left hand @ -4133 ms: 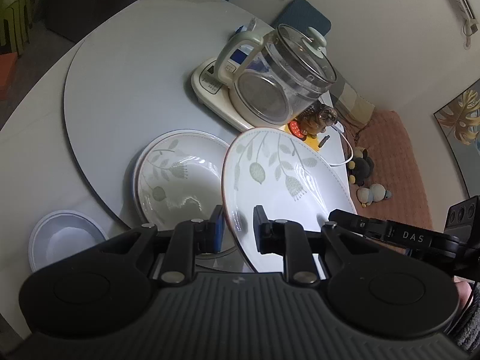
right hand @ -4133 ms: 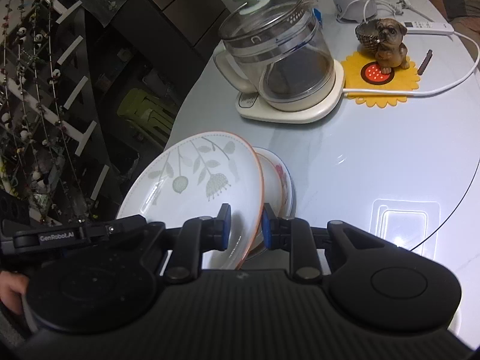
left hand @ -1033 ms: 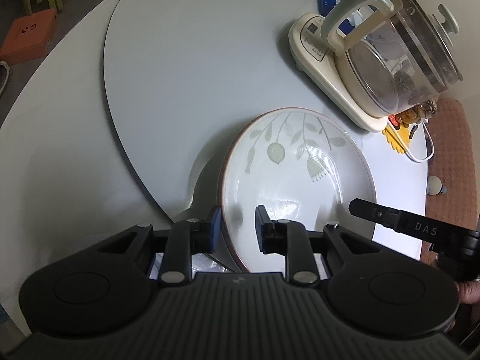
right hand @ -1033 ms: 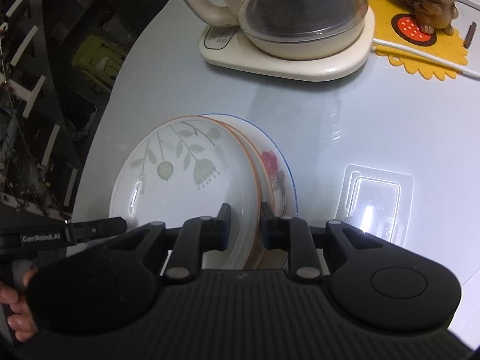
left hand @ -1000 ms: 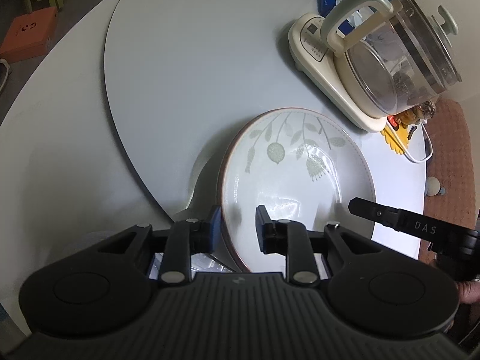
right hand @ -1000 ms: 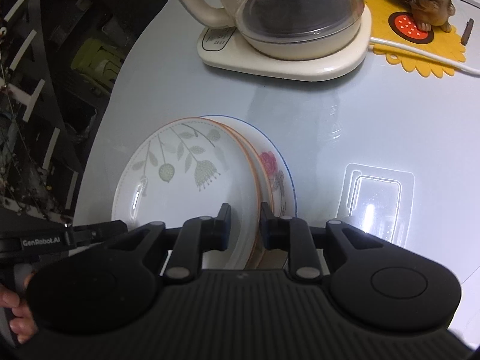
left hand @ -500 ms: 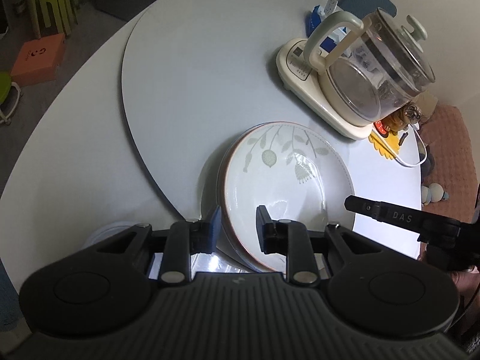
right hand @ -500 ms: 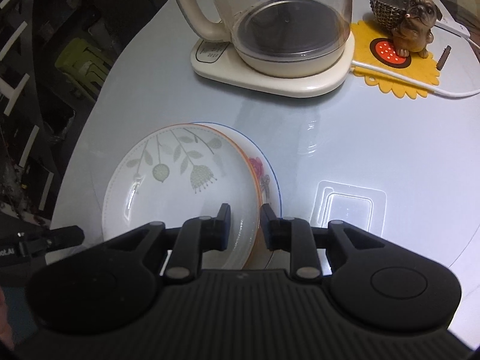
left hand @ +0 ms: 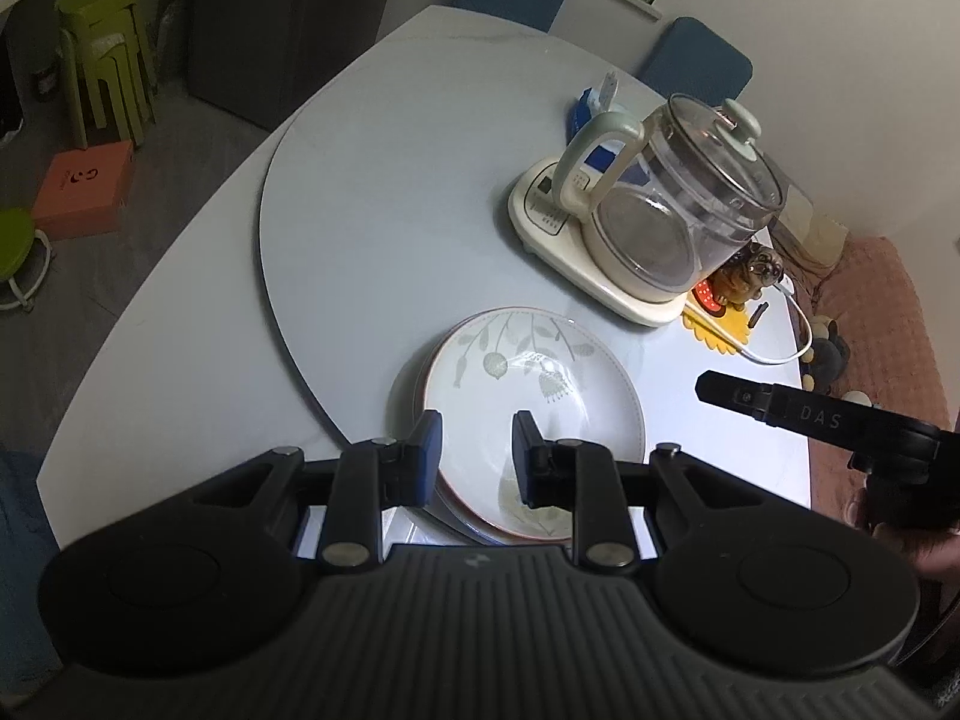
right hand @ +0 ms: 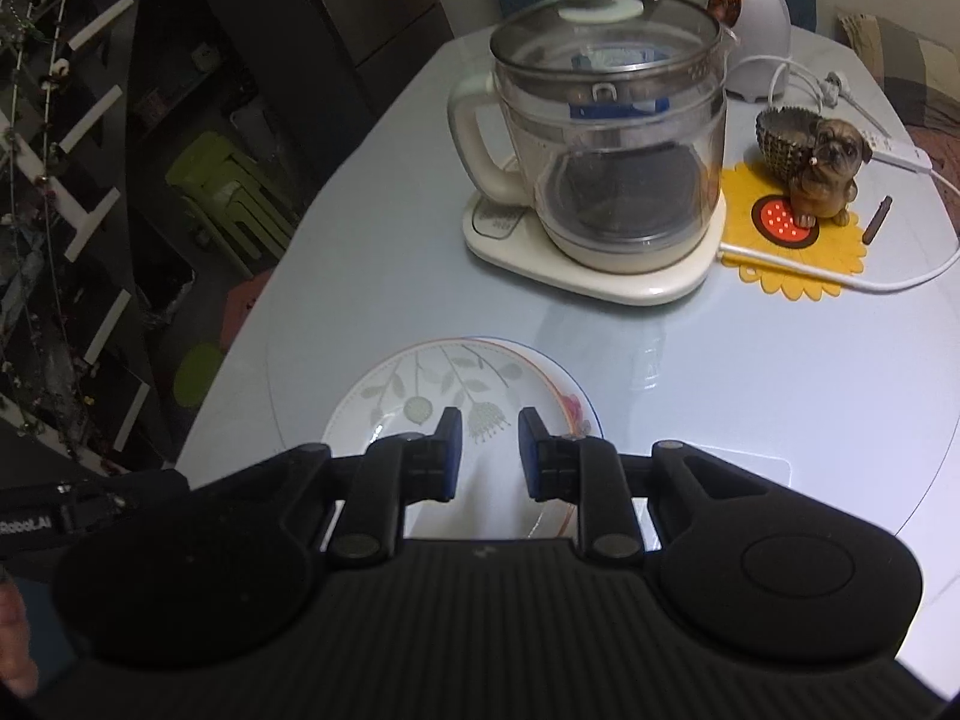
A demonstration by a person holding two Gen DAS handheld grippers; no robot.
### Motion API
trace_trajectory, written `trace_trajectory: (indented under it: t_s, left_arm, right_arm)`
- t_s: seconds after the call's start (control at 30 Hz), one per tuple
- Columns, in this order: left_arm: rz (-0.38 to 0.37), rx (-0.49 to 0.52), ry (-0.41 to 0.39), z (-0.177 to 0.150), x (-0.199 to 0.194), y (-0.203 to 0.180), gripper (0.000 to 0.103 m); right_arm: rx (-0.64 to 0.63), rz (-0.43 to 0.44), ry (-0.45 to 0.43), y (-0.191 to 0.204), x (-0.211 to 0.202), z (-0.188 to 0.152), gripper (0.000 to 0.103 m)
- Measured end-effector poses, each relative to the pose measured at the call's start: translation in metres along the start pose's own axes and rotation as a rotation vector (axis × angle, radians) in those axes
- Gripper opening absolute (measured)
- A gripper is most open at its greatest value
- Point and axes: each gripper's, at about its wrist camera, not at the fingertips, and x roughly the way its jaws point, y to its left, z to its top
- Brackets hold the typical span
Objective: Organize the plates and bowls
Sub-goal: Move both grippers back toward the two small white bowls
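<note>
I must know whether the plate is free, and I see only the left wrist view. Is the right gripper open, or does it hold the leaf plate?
Observer: The right gripper is open. Its jaws stand apart above the near part of the leaf plate and grip nothing.
Operator: What lies under that plate?
Observer: A flower plate with a red flower and a blue rim shows at the right edge of the leaf plate.
Operator: Is anything behind the kettle?
Observer: A white rounded appliance stands behind the glass kettle.
</note>
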Motion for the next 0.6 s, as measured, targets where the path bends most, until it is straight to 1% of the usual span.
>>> trace_trajectory:
  t_s: [0.13, 0.33, 0.47, 0.6]
  left_arm:
    - [0.001, 0.038, -0.040, -0.004, -0.027, -0.005, 0.028]
    - [-0.014, 0.085, -0.072, -0.017, -0.058, -0.008, 0.028]
    - [-0.028, 0.106, -0.055, -0.032, -0.069, -0.007, 0.028]
    - [-0.039, 0.139, -0.042, -0.048, -0.077, -0.005, 0.028]
  right_arm:
    - [0.002, 0.001, -0.065, 0.009, -0.035, -0.003, 0.024]
    - [0.003, -0.005, -0.134, 0.022, -0.081, -0.024, 0.024]
    - [0.022, -0.016, -0.166, 0.029, -0.103, -0.041, 0.024]
    - [0.043, -0.025, -0.176, 0.036, -0.115, -0.060, 0.024]
